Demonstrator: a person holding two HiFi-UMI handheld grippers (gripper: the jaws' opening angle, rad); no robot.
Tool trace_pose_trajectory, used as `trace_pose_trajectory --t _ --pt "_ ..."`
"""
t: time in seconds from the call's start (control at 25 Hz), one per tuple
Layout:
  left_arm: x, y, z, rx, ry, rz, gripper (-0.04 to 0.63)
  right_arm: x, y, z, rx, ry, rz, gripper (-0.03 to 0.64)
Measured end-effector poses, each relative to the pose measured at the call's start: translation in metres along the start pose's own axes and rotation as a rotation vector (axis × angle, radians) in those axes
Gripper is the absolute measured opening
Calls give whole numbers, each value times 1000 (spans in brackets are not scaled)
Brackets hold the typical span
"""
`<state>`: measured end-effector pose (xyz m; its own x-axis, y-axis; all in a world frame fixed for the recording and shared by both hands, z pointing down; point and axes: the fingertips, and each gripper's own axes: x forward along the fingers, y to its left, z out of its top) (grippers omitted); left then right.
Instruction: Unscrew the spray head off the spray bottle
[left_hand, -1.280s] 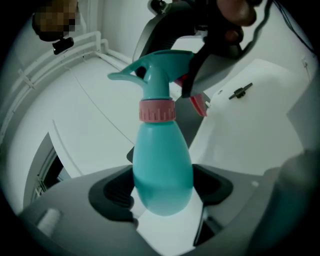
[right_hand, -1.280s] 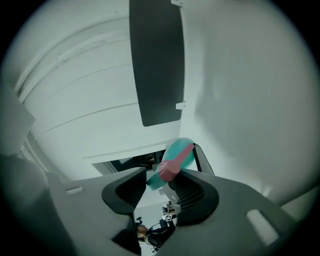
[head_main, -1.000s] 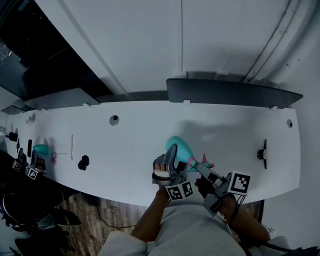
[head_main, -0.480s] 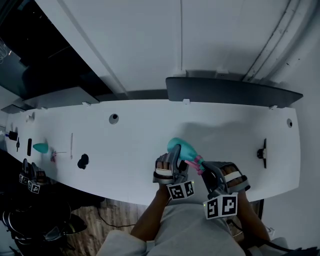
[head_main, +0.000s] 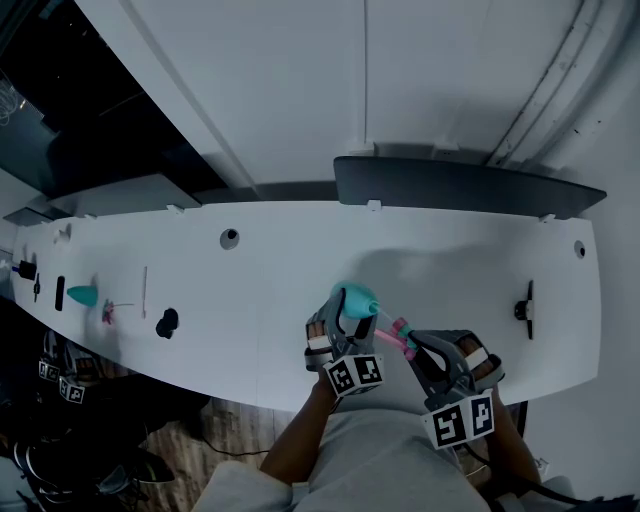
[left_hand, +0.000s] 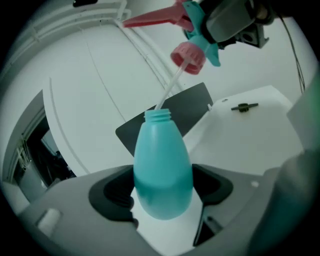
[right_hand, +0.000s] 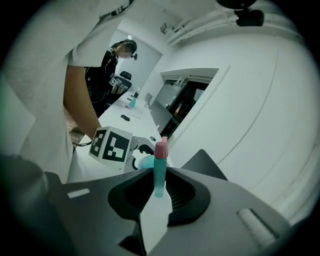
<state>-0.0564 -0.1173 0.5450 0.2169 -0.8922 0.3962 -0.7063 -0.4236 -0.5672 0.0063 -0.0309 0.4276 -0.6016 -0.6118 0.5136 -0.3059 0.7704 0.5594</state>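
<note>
Just-lifted pink-collared spray head (left_hand: 192, 30), uncapped teal bottle (left_hand: 162, 170)

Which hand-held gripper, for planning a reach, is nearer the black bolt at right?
Right. The right hand-held gripper, jaws just closed on the spray head, is left of the bolt; the left hand-held gripper farther left.

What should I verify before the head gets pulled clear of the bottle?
1. Grip of left gripper on bottle: ok, jaws press its sides.
2. Grip of right gripper on head: ok, jaws have just been closing and clamp its teal body.
3. Pink collar off neck: ok, it hangs apart above the bare threads.
4. Dip tube out of bottle: not ok, its lower end sits inside the neck.
</note>
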Motion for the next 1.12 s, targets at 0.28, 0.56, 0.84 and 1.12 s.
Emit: trace_pose_trajectory --t 0.28,0.56,0.84,1.12 --pt "-1 35 -38 -438 52 -8 359 -46 -47 -21 318 -127 -150 72" --pt "-32 42 1 -526 -55 -62 359 -30 -65 -52 589 -127 -350 72" --pt "-50 26 45 -562 -159 -174 359 4 -53 -67 749 -81 -500 72" --pt "-71 -5 79 -541 -216 -205 359 -21 -42 -65 792 -111 -558 72"
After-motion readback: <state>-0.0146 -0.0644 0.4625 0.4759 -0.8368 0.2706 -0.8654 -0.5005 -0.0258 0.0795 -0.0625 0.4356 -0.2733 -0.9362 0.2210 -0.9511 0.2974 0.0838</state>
